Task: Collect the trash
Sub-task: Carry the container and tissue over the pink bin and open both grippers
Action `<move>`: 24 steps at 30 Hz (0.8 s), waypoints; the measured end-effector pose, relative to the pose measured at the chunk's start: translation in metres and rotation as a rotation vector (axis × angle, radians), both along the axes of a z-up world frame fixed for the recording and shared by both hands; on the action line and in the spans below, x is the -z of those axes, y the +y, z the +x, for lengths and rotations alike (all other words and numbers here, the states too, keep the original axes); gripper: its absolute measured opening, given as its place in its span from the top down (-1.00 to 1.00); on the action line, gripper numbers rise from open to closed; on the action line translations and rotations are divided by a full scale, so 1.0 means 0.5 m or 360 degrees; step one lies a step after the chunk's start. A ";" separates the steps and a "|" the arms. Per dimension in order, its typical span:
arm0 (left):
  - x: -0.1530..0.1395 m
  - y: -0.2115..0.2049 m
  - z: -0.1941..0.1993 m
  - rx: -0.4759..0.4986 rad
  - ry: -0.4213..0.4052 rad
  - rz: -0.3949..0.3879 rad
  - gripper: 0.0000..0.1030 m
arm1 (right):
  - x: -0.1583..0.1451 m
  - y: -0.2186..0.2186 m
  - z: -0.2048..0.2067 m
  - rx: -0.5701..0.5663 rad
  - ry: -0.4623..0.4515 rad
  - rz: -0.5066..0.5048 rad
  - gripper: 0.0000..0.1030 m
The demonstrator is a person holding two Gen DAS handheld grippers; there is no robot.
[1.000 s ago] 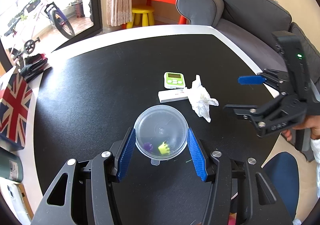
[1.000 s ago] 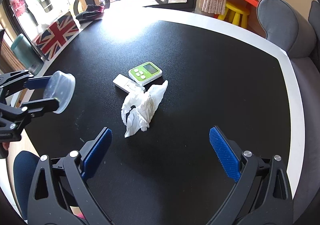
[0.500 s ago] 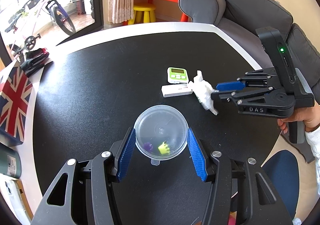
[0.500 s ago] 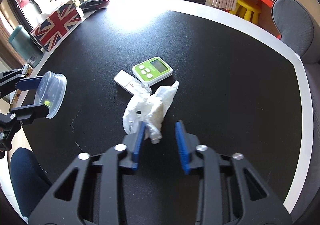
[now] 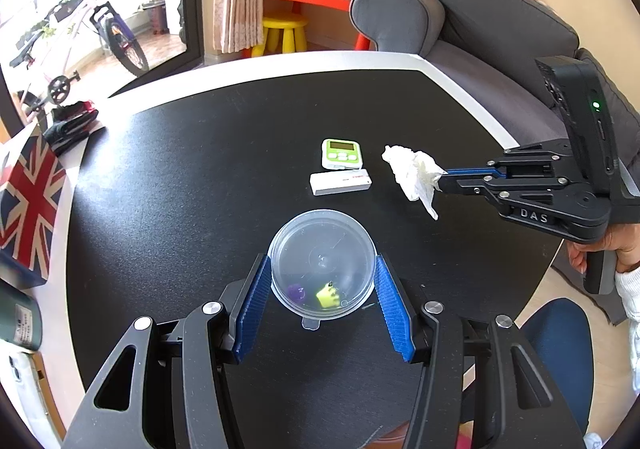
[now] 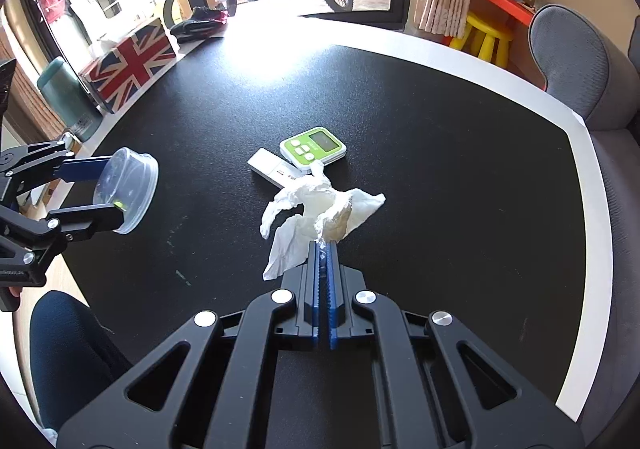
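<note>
At the left the left gripper [image 6: 106,189] has its fingers partly open, clamped around a clear cup [image 5: 323,263] held ready as the bin, while toward the right the right gripper [image 6: 323,245], fingers just closed tight, pinches the crumpled tissue [image 6: 320,209] above the black surface [image 6: 440,169].

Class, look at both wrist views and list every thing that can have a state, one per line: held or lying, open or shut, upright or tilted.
Right tool: shut on the crumpled tissue, having just closed.
Crumpled tissue: pinched, hanging off the table.
Left tool: shut on the clear cup.
Clear cup: held tilted, open, two small scraps inside.
Green timer: lying flat, display up.
White box: lying flat on the table.
</note>
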State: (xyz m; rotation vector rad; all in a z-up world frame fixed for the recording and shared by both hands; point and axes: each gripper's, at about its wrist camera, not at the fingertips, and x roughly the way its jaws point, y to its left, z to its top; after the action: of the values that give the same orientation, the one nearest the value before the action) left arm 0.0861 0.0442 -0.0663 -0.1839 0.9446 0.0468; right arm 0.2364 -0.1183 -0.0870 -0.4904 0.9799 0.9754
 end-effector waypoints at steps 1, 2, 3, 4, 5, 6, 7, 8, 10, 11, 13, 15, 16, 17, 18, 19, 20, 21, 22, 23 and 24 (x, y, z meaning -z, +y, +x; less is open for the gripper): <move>-0.003 -0.002 -0.002 0.0002 -0.0005 -0.0001 -0.01 | -0.007 -0.005 -0.005 0.0000 -0.0006 0.0010 0.95; -0.005 -0.005 -0.005 0.0005 -0.0011 0.0000 -0.01 | -0.013 -0.009 -0.009 0.0000 -0.0011 0.0017 0.95; -0.008 -0.008 -0.008 0.0008 -0.0017 0.0003 -0.01 | -0.019 -0.014 -0.015 -0.0002 -0.0021 0.0024 0.95; -0.011 -0.012 -0.012 0.0012 -0.0022 0.0006 -0.01 | -0.025 -0.019 -0.021 -0.0002 -0.0038 0.0025 0.95; -0.013 -0.015 -0.015 0.0015 -0.0025 0.0007 -0.01 | -0.031 -0.025 -0.028 0.0001 -0.0058 0.0026 0.95; -0.014 -0.019 -0.020 0.0017 -0.0030 0.0008 -0.01 | -0.036 -0.031 -0.033 0.0005 -0.0064 0.0035 0.95; -0.017 -0.022 -0.026 0.0018 -0.0034 0.0009 -0.01 | -0.042 -0.040 -0.039 0.0008 -0.0067 0.0050 0.95; -0.019 -0.026 -0.030 0.0019 -0.0038 0.0013 -0.01 | -0.047 -0.045 -0.046 0.0008 -0.0077 0.0055 0.95; -0.025 -0.036 -0.041 0.0028 -0.0049 0.0030 -0.01 | -0.056 -0.058 -0.061 0.0004 -0.0089 0.0072 0.95; -0.028 -0.040 -0.045 0.0031 -0.0053 0.0033 -0.01 | -0.060 -0.064 -0.068 0.0001 -0.0089 0.0081 0.95; -0.035 -0.050 -0.057 0.0040 -0.0066 0.0041 -0.01 | -0.067 -0.076 -0.085 -0.0016 -0.0106 0.0086 0.95; -0.042 -0.061 -0.073 0.0051 -0.0081 0.0053 -0.01 | -0.076 -0.093 -0.106 -0.0031 -0.0110 0.0100 0.95; -0.045 -0.066 -0.080 0.0056 -0.0090 0.0052 -0.01 | -0.080 -0.100 -0.115 -0.0039 -0.0112 0.0107 0.95; -0.048 -0.071 -0.086 0.0060 -0.0094 0.0054 -0.01 | -0.085 -0.110 -0.126 -0.0044 -0.0116 0.0116 0.95; -0.051 -0.077 -0.093 0.0068 -0.0100 0.0058 -0.01 | -0.088 -0.118 -0.135 -0.0046 -0.0113 0.0128 0.95; -0.054 -0.084 -0.101 0.0075 -0.0109 0.0064 -0.01 | -0.092 -0.125 -0.144 -0.0051 -0.0113 0.0142 0.95; -0.057 -0.089 -0.106 0.0078 -0.0118 0.0063 -0.01 | -0.097 -0.134 -0.154 -0.0053 -0.0120 0.0154 0.95; -0.059 -0.093 -0.112 0.0081 -0.0126 0.0059 -0.01 | -0.100 -0.141 -0.163 -0.0055 -0.0129 0.0161 0.95; -0.062 -0.098 -0.119 0.0084 -0.0133 0.0059 -0.01 | -0.104 -0.150 -0.173 -0.0057 -0.0132 0.0172 0.95; -0.063 -0.102 -0.124 0.0086 -0.0137 0.0058 -0.01 | -0.107 -0.158 -0.182 -0.0056 -0.0130 0.0184 0.95; -0.065 -0.106 -0.131 0.0091 -0.0141 0.0054 -0.01 | -0.110 -0.166 -0.192 -0.0057 -0.0129 0.0193 0.95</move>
State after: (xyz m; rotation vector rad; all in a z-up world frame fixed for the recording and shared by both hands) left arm 0.0206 -0.0090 -0.0339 -0.1266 0.8594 0.0018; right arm 0.1404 -0.2015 -0.0320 -0.4442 0.8366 1.0329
